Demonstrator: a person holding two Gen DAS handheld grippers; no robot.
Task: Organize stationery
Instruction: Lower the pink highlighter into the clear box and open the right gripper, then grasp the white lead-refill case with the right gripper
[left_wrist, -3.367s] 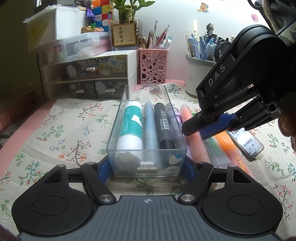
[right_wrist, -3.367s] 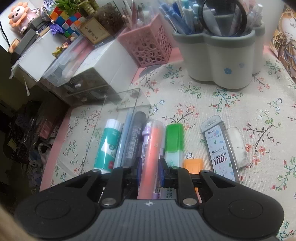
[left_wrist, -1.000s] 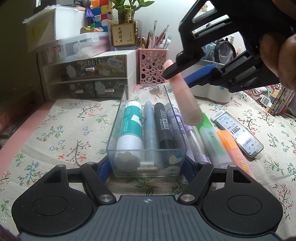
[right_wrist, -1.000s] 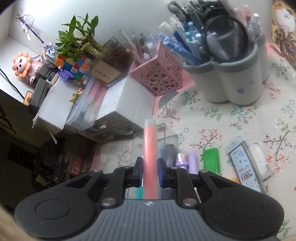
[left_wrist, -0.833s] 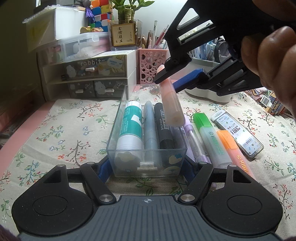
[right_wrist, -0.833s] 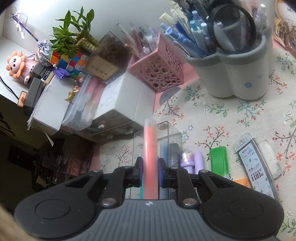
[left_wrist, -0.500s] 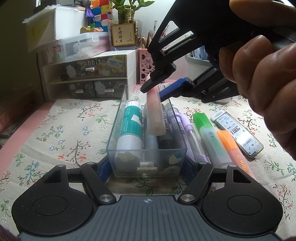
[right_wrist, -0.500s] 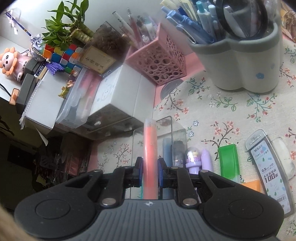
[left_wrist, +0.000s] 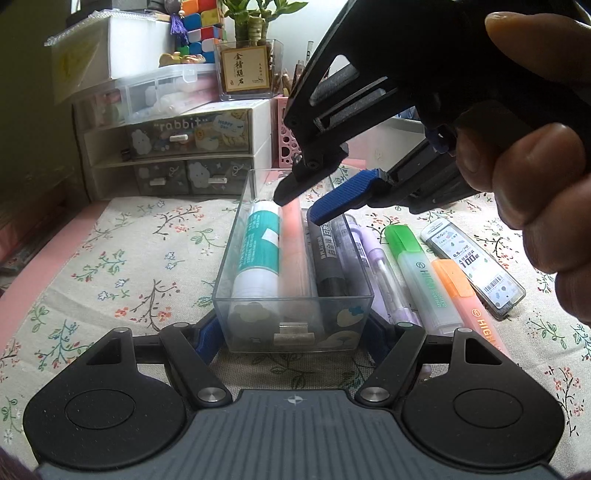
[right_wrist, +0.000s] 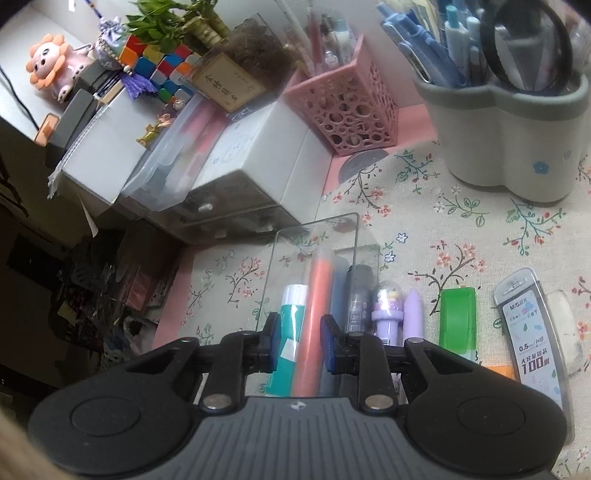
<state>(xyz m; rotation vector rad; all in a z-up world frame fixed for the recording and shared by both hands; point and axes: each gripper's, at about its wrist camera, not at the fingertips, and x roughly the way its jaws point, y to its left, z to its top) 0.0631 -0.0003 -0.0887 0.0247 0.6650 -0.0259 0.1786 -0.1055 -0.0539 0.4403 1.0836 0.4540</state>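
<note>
My left gripper (left_wrist: 293, 334) is clamped on the clear tray (left_wrist: 295, 325). My right gripper (right_wrist: 297, 347) hangs with jaws apart over the pink marker (right_wrist: 314, 317), which lies lengthwise in the tray, beside the glue stick (right_wrist: 290, 332).

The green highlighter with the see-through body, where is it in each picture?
Left wrist view: the green highlighter lies on the flowery cloth, right of the clear plastic box, between a purple pen and an orange highlighter.
Right wrist view: only its green cap end shows, lower right, right of the purple pens.
Shared landmark: the clear plastic box.
</note>
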